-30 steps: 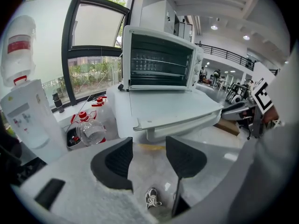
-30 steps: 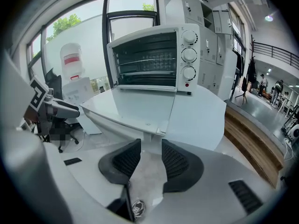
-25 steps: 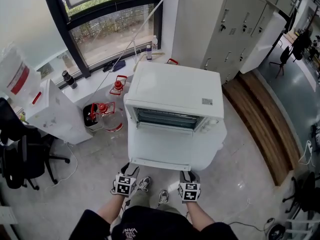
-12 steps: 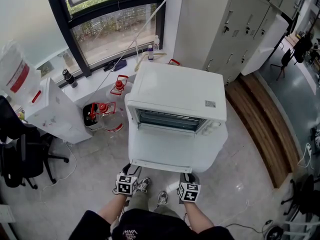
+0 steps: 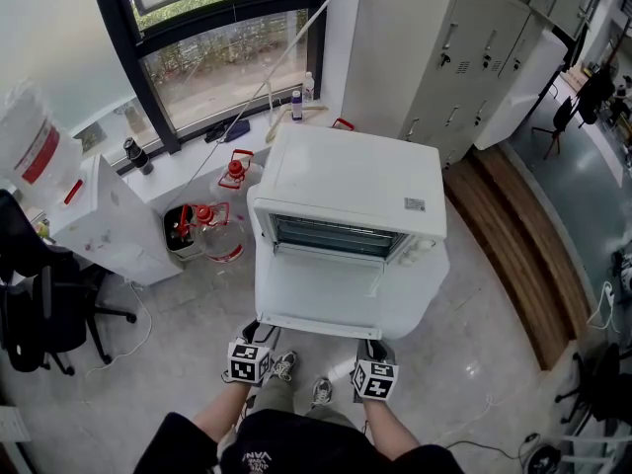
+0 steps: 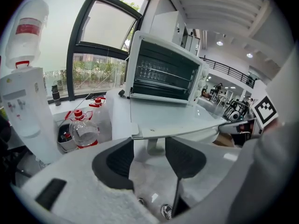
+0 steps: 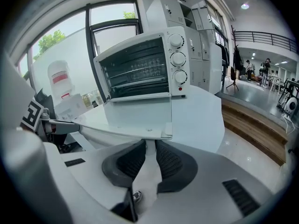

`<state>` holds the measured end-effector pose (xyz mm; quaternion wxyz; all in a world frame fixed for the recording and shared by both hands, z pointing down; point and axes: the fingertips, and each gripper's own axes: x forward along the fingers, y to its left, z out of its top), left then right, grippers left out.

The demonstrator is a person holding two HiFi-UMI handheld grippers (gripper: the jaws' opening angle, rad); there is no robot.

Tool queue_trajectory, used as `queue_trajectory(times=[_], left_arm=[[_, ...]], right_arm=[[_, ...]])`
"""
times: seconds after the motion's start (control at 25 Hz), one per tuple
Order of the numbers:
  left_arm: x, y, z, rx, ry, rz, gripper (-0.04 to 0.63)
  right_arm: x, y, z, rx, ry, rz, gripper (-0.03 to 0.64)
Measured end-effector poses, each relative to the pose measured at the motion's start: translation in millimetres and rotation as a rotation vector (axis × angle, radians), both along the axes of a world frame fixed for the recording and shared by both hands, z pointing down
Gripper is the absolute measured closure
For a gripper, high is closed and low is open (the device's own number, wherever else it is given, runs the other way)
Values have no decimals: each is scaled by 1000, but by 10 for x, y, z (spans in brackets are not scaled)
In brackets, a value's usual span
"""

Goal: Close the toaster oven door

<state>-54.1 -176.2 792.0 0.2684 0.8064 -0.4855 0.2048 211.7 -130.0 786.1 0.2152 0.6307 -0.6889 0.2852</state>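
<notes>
A white toaster oven (image 5: 346,181) stands on a white table, its door (image 5: 321,284) folded down flat towards me. Both grippers are at the door's front edge. In the left gripper view my left gripper (image 6: 149,155) is open, and the handle's left post (image 6: 152,146) sits between its fingers with room on each side. My right gripper (image 7: 148,160) is closing its jaws around the handle's right post (image 7: 149,146), and the pads lie close beside it. From above, the left gripper (image 5: 259,332) and right gripper (image 5: 371,345) sit just under the door's lip.
A water dispenser (image 5: 99,220) and water bottles (image 5: 212,227) with red caps stand to the left of the table. A black office chair (image 5: 39,314) is further left. Grey lockers (image 5: 464,47) and a wooden step (image 5: 513,235) are on the right. My shoes show below the door.
Both grippers stay at the door's front edge and the door still lies flat. Only the head view has shifted slightly.
</notes>
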Motion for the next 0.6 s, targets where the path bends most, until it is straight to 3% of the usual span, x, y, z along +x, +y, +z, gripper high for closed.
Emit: queue_trajectory(times=[0.24,0.32,0.6], left_arm=[[8,-36,-148,36,22,-1,401],[5,-59,-213,53,28,-8,461],[16,-113,-463,110,39,18,497]], right_arm=[[-11,-5,-143,7,-3,6,543],[-9,-9,-211,17,-5,9,543],[-31,-39,-480,74,22,-9,541]])
